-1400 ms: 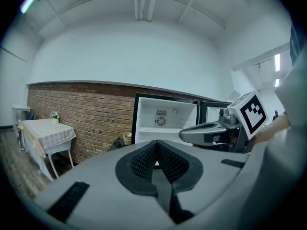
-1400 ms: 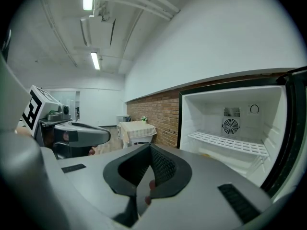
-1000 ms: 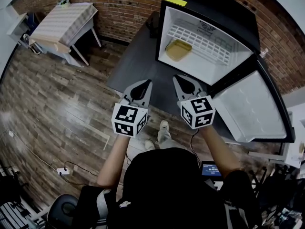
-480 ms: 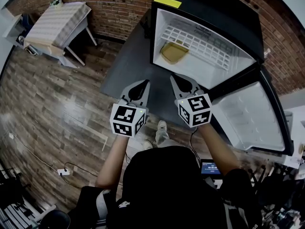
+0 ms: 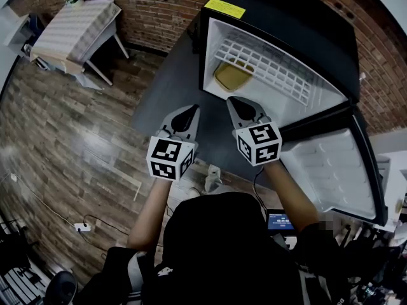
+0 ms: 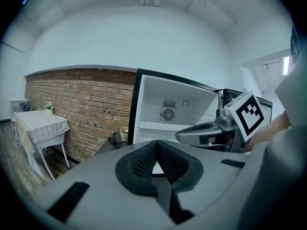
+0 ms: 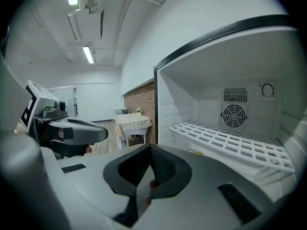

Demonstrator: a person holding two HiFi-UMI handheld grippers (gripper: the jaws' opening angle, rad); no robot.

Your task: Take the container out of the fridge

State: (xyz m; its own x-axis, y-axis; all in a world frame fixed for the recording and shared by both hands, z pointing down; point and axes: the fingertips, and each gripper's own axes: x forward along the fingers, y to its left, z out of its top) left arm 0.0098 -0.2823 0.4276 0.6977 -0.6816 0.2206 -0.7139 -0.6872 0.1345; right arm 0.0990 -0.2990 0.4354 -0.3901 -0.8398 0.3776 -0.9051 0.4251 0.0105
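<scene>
Brick wall [image 5: 159,8] and plank floor [image 5: 76,145] behind an open black fridge [image 5: 305,24]. Yellow label [image 5: 224,8] on its top edge, print too small to read. Yellow container [image 5: 232,76] inside, beneath the white wire shelf [image 5: 270,67]. Left gripper [image 5: 190,110] and right gripper [image 5: 234,101] side by side before the opening, both pressed together, pinching nothing.

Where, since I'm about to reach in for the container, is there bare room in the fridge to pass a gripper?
The wire shelf is bare on top, wall to wall. Below it, the fridge floor is bare from the yellow container across to the right wall. It is tight at the left end, where the container sits under the shelf.
</scene>
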